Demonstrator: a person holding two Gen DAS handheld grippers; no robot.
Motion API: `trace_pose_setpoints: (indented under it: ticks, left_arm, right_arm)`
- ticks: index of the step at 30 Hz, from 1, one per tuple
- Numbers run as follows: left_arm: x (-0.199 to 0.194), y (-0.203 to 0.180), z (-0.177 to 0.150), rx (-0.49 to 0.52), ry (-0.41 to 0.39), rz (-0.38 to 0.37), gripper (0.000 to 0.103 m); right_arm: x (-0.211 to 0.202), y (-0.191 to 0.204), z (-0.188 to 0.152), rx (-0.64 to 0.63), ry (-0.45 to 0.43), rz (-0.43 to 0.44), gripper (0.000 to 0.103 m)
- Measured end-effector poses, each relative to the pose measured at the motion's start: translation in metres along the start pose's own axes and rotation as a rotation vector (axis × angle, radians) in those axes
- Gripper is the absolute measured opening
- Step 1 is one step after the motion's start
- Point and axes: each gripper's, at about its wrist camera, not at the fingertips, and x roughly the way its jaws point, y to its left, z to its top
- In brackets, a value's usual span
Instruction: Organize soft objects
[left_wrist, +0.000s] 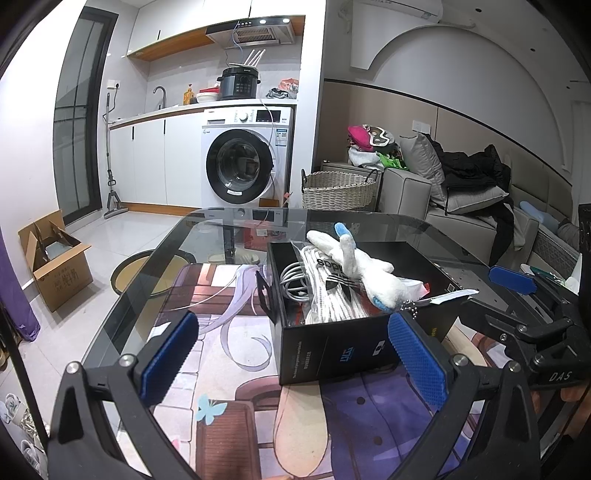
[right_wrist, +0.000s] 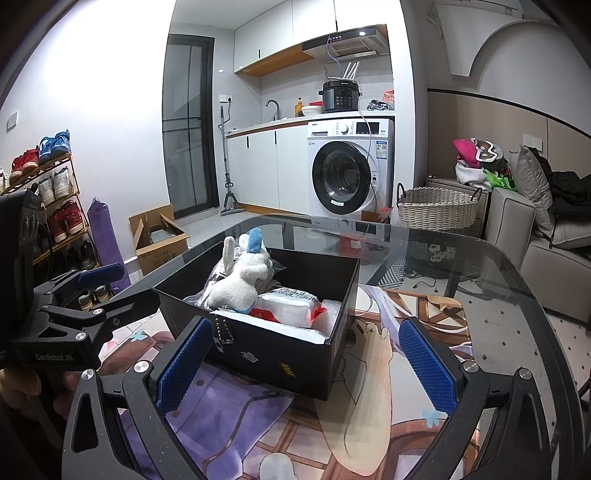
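Left jaws: left gripper (left_wrist: 293, 354) spread wide, holding nothing.
Left view, toy: white plush toy (left_wrist: 360, 267) lies atop the black box (left_wrist: 332, 345), beyond the fingertips, untouched.
Right jaws: right gripper (right_wrist: 308, 363) spread wide, holding nothing.
Right view, toy: plush toy (right_wrist: 240, 282) in the box's (right_wrist: 280, 360) left part, beside a wrapped packet (right_wrist: 291, 306), ahead of the fingertips.

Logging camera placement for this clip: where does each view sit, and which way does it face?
Left wrist: on the left claw, open, facing the black box from its left-front; the right claw shows at right.
Right wrist: on the right claw, open, facing the box from its right-front; the left claw shows at left.
Both share the box, plush toy, glass table and washing machine.
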Motion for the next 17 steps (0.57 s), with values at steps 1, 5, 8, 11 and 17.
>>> trace_pose_setpoints:
  ticks: [1,5,8,11,17]
  left_arm:
    - [0.0001,-0.0001,-0.0003,0.000,0.001,0.000,0.103]
    - [-0.0002,0.0003,0.0000,0.002,-0.001,-0.001,0.103]
    - [-0.0002,-0.0006,0.0001,0.001,0.000,-0.001,0.103]
    - [-0.0002,-0.0006,0.0000,0.001,0.000,-0.001,0.103]
    - [-0.0010,-0.0022,0.0024,0.002,-0.004,0.004,0.103]
  right_arm:
    - [0.0003,-0.0002,0.0000,0.000,0.000,0.002,0.103]
    - [0.0006,0.0001,-0.0008,0.000,0.001,-0.002,0.103]
    - [0.0009,-0.0002,-0.0011,0.000,0.001,-0.001,0.103]
    - [0.0007,0.0001,-0.0016,-0.001,0.002,-0.002,0.103]
    - [0.0003,-0.0009,-0.0031,-0.003,0.001,0.000,0.103]
